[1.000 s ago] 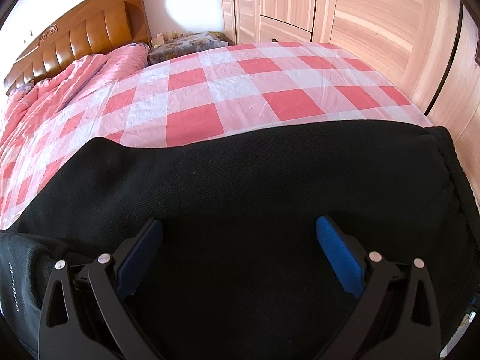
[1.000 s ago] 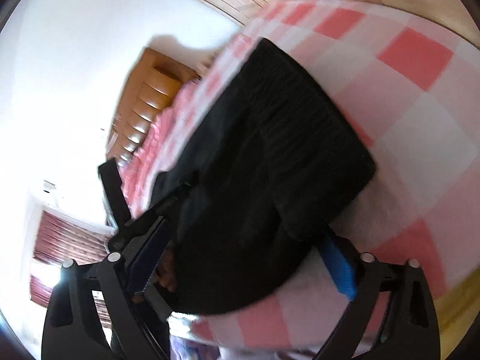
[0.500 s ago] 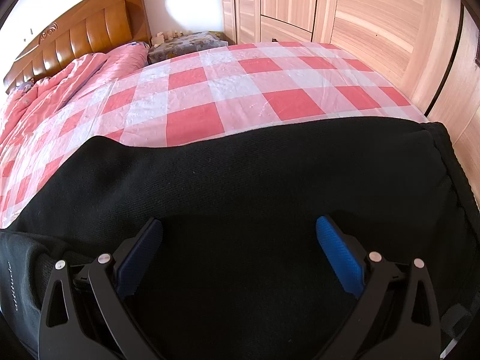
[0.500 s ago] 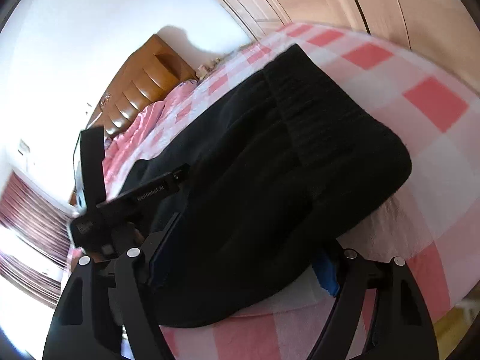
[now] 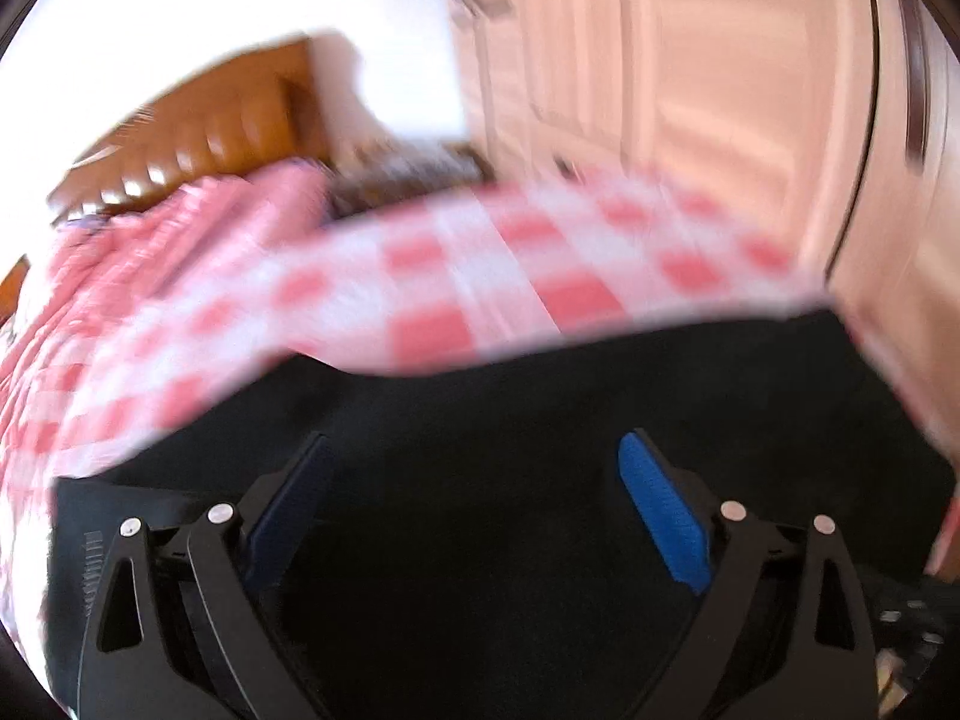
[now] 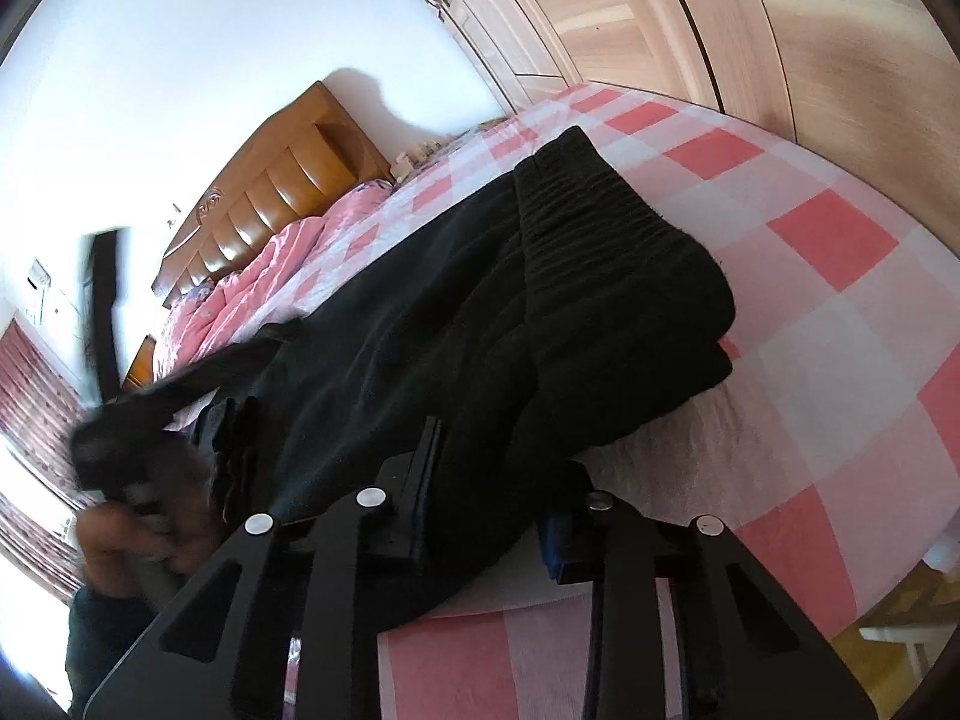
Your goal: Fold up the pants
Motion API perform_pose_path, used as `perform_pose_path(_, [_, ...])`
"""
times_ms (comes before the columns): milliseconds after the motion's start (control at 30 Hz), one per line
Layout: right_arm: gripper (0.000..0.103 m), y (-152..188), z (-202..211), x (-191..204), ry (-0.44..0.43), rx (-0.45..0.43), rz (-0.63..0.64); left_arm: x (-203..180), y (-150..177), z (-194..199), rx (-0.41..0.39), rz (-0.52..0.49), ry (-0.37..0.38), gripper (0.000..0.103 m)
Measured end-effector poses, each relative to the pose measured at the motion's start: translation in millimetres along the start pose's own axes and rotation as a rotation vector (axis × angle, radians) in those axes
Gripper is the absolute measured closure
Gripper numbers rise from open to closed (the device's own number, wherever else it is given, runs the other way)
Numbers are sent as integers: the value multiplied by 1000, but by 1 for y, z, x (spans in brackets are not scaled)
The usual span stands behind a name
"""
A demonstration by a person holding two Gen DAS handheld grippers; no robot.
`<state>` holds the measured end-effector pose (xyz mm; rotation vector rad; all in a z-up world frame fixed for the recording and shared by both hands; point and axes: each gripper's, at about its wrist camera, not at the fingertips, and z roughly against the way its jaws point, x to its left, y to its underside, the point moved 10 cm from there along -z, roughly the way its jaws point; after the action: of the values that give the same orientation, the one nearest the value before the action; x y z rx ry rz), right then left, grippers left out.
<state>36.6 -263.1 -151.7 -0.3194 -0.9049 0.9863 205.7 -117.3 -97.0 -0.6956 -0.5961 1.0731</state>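
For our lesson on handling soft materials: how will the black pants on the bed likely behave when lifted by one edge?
The pants will probably flop and drape, since they already lie in soft rolls and folds on the bed. The thick knit looks fairly heavy, so the free end may drag. The right tool, closing on the edge, should hold it; the fabric looks rough rather than slippery.

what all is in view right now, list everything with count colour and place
pants: one, black, lying across the near part of the bed, ribbed waistband end toward the wardrobe side
bedsheet: one, pink and white check, covering the bed under the pants
quilt: one, pink, bunched by the headboard
headboard: one, brown wood, against the white wall
wardrobe: one, pale wood, along the far side of the bed
curtain: one, reddish, at the window edge
left gripper: one, black with blue pads, jaws wide and closing, above the pants
right gripper: one, black, jaws closing on the near edge of the pants
hand: one, blurred, holding the left gripper
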Motion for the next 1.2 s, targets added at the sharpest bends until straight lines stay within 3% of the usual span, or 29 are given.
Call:
perform_pose_path(133, [75, -7, 2, 9, 6, -34, 33, 104, 9, 53, -64, 143, -187, 7])
perform_pose_path(233, [75, -13, 7, 18, 4, -67, 65, 167, 43, 61, -8, 170, -315, 7])
perform_pose_path(400, [76, -32, 20, 53, 21, -139, 162, 166, 89, 38, 80, 64, -286, 7])
perform_pose_path(433, [77, -40, 23, 67, 28, -163, 205, 161, 98, 25, 103, 8, -325, 6])
perform_pose_path(500, [77, -51, 27, 98, 32, -207, 290, 161, 104, 22, 72, -29, -384, 6])
perform_pose_path(600, [78, -62, 28, 157, 12, -259, 429, 174, 106, 24, 111, 15, -327, 6])
perform_pose_path(700, [78, -58, 15, 229, -35, -289, 584, 221, 104, 59, 38, 134, -382, 6])
perform_pose_path(767, [78, -43, 2, 275, -73, -285, 673, 263, 111, 81, 8, 280, -354, 6])
perform_pose_path(833, [79, -15, -16, 322, -112, -260, 760, 300, 121, 97, 4, 350, -381, 6])
perform_pose_path(967, [80, 63, -65, 400, -177, -140, 946, 359, 151, 121, 34, 368, -543, 6])
perform_pose_path(1033, [81, 109, -94, 419, -167, -64, 1067, 381, 169, 132, 51, 409, -564, 6])
perform_pose_path(1133, [82, 175, -138, 412, -105, 68, 1240, 400, 193, 142, 71, 455, -569, 6])
perform_pose_path(1200, [82, 186, -138, 406, -68, -10, 1320, 400, 202, 143, 84, 457, -547, 6])
